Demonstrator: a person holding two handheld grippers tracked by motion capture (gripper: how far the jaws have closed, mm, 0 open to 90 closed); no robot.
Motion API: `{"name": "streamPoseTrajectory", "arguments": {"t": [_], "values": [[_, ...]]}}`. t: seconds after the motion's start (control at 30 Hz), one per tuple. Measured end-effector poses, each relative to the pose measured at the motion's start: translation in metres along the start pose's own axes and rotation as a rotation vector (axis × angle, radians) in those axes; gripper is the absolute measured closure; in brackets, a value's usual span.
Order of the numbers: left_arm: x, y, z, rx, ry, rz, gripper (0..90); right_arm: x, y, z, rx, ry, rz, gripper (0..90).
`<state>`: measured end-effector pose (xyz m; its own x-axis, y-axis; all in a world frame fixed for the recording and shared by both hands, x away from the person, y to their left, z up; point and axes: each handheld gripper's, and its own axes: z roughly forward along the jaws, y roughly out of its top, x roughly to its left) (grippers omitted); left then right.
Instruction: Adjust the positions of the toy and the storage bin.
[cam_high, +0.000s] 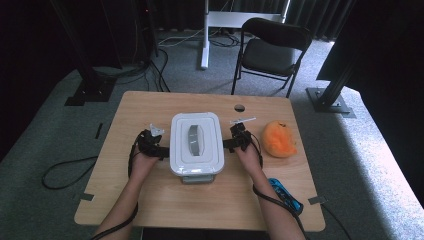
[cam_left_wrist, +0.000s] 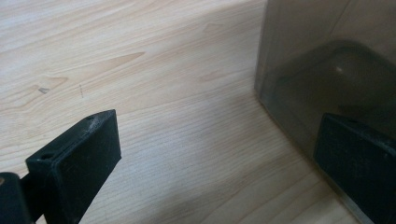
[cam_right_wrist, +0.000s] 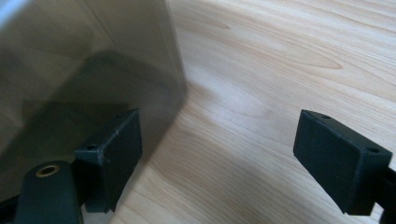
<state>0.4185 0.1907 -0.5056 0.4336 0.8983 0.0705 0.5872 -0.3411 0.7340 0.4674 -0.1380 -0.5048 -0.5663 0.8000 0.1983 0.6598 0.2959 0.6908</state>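
From the high view, I am holding my left gripper (cam_high: 159, 148) against the left side of a white rectangular plastic storage box (cam_high: 195, 144) with a grey handle on its lid, and my right gripper (cam_high: 231, 142) against the box's right side. The box is sitting between my two grippers, on the light wooden table (cam_high: 150, 200). Just beyond my right gripper, on its outer side, a round orange plush toy (cam_high: 279, 138) is lying on the wood. A blue plastic object (cam_high: 286, 194) is resting near my right forearm, close to the table's near edge. Farther off, past the table, a black folding chair (cam_high: 270, 50) is standing on the grey carpet.

In the left gripper view, my jaws are standing wide apart and are gripping nothing. The translucent grey wall of the box (cam_left_wrist: 322, 60) is rising just ahead of the right-hand jaw, which is right beside it; I cannot tell whether it is touching. The other jaw is hanging over bare wood.

In the right gripper view, my jaws are likewise spread wide with nothing clamped between them. The box wall (cam_right_wrist: 84, 60) is standing at the left-hand jaw, so close that contact is unclear, while the right-hand jaw is hovering over open table (cam_right_wrist: 261, 70), well apart from the box.
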Motion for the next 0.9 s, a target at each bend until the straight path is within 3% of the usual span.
{"name": "streamPoseTrajectory", "arguments": {"t": [0.13, 0.43, 0.9], "values": [[-0.005, -0.002, -0.006, 0.009, 0.016, 0.021, 1.3, 0.005, 0.001, -0.004, -0.008, -0.007, -0.04, 17.9], [-0.016, -0.014, -0.022, 0.017, 0.03, 0.031, 1.3, 0.014, -0.003, -0.011, -0.001, 0.027, -0.107, 18.9], [-0.031, -0.032, -0.049, 0.021, 0.028, 0.05, 1.3, 0.022, -0.011, -0.02, -0.004, 0.096, -0.166, 19.3]]}}
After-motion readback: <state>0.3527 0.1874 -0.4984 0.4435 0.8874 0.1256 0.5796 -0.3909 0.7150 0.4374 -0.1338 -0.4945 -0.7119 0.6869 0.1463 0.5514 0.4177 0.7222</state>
